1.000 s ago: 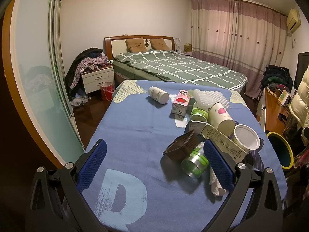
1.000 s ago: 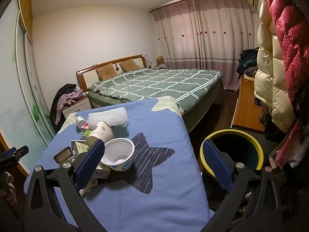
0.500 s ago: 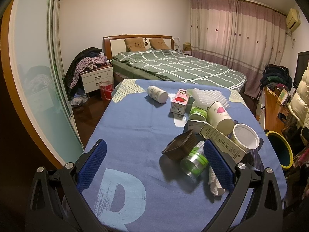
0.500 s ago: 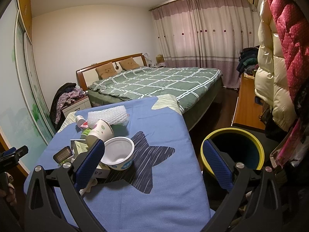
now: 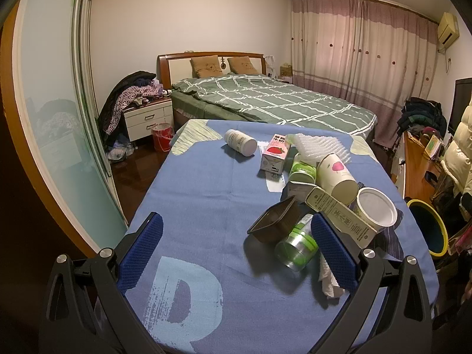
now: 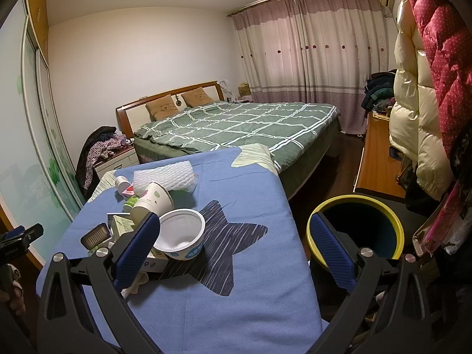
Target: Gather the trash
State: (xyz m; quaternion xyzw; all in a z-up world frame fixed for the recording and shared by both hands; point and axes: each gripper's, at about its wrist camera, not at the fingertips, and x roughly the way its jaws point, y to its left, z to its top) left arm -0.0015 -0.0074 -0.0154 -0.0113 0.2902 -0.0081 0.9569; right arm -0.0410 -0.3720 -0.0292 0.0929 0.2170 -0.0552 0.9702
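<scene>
Your left claw (image 5: 236, 246) is spread wide w/ nothing in it, hovering over the blue cloth on the bench (image 5: 206, 194). Between its blue pads, toward the right one: a dark plastic tray (image 5: 275, 221) tipped on its side, w/ a clear jar w/ green lid (image 5: 296, 247) lying just in front of it, close beside the right pad. Crumpled tissue (image 5: 326, 280) shows partly behind that pad. Just past the right fingertip: a long carton (image 5: 339, 216) lying flat, the white tub (image 5: 376, 208) mouth-up right of it, a paper cup (image 5: 339, 178) on its side beyond. Farther ahead: a strawberry milk box (image 5: 275, 156), a white pill bottle (image 5: 240, 142) on its side, white foam netting (image 5: 318, 147).

Your right claw (image 6: 234, 246) is also wide open and empty. White tub (image 6: 181, 234) sits just inside the left pad, touching distance from it; paper cup (image 6: 153, 200) and foam netting (image 6: 165, 177) lie beyond that. The dark star print on the cloth is between the pads. The yellow-rimmed bin (image 6: 354, 227) stands off the bench edge, its near rim partly hidden behind your right pad; inside looks dark, contents can't tell. Left claw's tip (image 6: 20, 236) pokes in at far left of the right-wrist view.

Trash is all in one pile on the bench, ahead-right of left claw, ahead-left of right claw.
</scene>
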